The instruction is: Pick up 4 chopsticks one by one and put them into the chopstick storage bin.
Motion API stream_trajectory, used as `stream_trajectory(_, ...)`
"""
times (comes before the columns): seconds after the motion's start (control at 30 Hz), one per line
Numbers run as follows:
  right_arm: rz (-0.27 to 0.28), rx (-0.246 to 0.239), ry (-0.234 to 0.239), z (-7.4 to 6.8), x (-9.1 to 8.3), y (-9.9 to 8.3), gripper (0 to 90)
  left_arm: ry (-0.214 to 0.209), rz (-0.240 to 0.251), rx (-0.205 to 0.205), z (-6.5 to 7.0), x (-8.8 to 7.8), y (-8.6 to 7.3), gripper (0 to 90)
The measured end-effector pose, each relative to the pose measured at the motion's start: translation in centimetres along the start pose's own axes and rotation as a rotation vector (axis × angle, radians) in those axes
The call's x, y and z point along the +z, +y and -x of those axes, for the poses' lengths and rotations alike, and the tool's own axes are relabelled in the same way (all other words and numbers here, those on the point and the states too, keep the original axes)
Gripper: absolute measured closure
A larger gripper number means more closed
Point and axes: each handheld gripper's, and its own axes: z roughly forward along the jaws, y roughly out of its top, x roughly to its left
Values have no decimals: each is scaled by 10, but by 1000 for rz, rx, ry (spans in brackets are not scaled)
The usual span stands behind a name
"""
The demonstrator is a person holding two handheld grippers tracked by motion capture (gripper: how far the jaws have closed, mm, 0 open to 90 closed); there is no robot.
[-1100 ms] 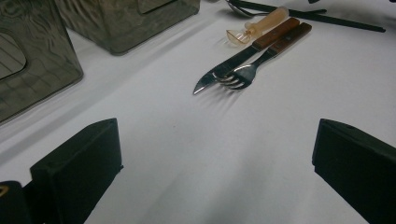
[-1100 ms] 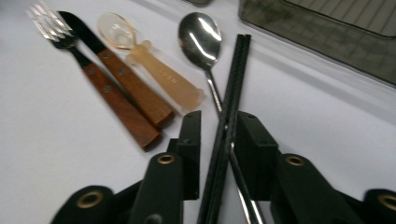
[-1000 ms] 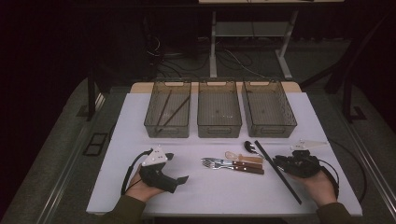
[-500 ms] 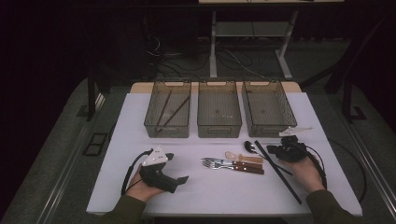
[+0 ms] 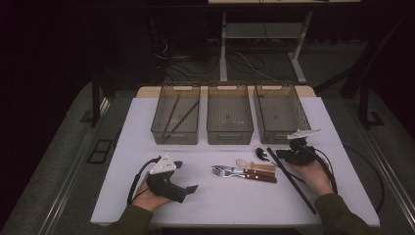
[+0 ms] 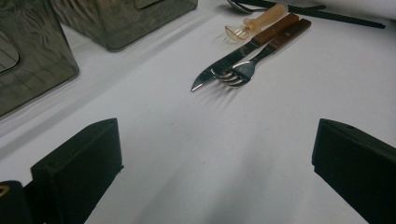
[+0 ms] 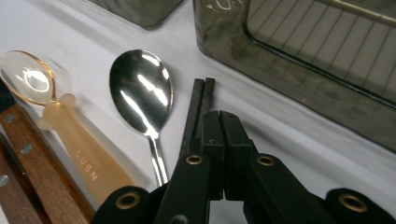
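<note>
Chopsticks (image 7: 198, 107), a black pair, are lying on the white table (image 5: 215, 200) directly under the right gripper (image 7: 219, 121), whose jaws are pressing together above them; I cannot tell if they are pinching the sticks. Just to the left of these jaws a metal spoon (image 7: 140, 98) and a pale plastic spoon (image 7: 70, 140) are resting, and a grey bin (image 7: 317, 60) is standing ahead. Left gripper (image 6: 210, 172) is sitting low with its jaws wide apart, and a knife (image 6: 243, 51) and a fork (image 6: 259, 56) are lying well ahead of it
</note>
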Motion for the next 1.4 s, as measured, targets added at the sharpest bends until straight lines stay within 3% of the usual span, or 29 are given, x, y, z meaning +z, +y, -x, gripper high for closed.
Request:
stream_trajectory(0.43,7,-32,23,-6,0,1,888,-4,-4,3,0,0,0,7)
stream_trajectory(0.63,30,-33,52,-9,-20,-3,888,-2,-3,1,0,-1,0,7)
stream_trajectory(1.0,-37,-127,116,-37,-56,-44,888,-3,-8,9,1,-1,0,7)
stream_trajectory(1.17,-58,-154,127,-38,-70,-62,888,-1,-10,8,1,0,0,7)
stream_trajectory(1.4,-90,-154,126,-33,-83,-83,888,1,-13,9,1,0,0,7)
